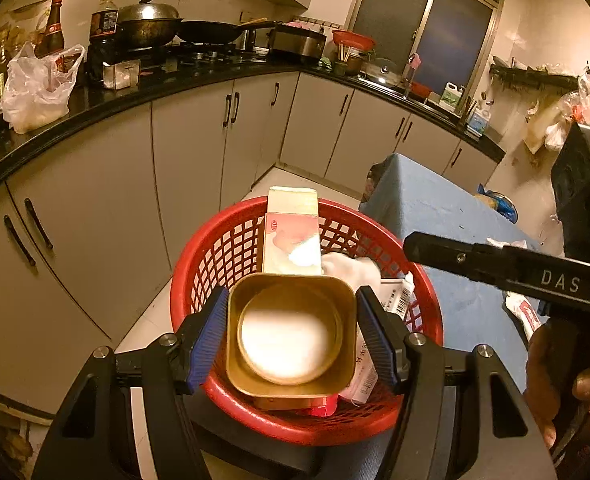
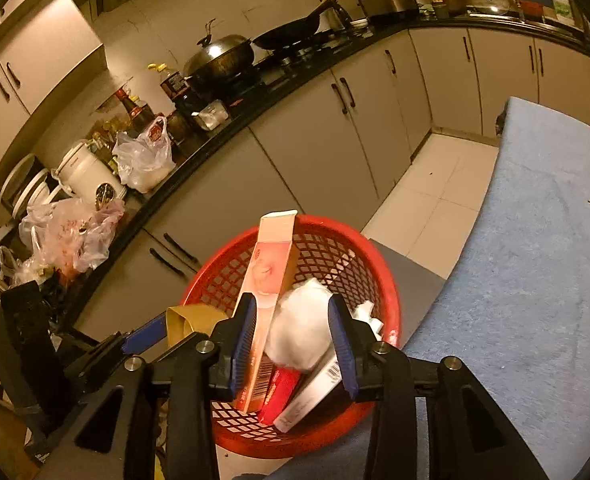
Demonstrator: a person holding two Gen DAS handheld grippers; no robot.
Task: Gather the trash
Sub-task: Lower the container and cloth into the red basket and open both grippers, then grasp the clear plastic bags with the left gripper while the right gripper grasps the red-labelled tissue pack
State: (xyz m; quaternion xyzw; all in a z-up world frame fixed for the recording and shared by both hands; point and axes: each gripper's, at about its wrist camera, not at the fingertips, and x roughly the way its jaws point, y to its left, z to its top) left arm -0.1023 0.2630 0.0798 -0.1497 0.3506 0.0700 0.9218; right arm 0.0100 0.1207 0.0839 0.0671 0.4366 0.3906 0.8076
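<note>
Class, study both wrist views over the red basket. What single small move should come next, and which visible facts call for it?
Probably open the left gripper to drop the gold tin. Its pads press the tin's sides directly above the red basket, which already holds a tall carton and white wad. The right gripper looks open.

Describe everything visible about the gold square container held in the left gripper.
The gold square container looks like thin shiny metal or foil card, with rounded corners and an open mouth facing the left wrist camera. Inside sits a round recess with a pale, washed-out bottom. The left gripper clamps it, one blue ribbed pad against each side. It hangs over the red plastic mesh basket, in front of a tall pink-and-cream carton. Whether its underside touches the trash below cannot be told.
</note>
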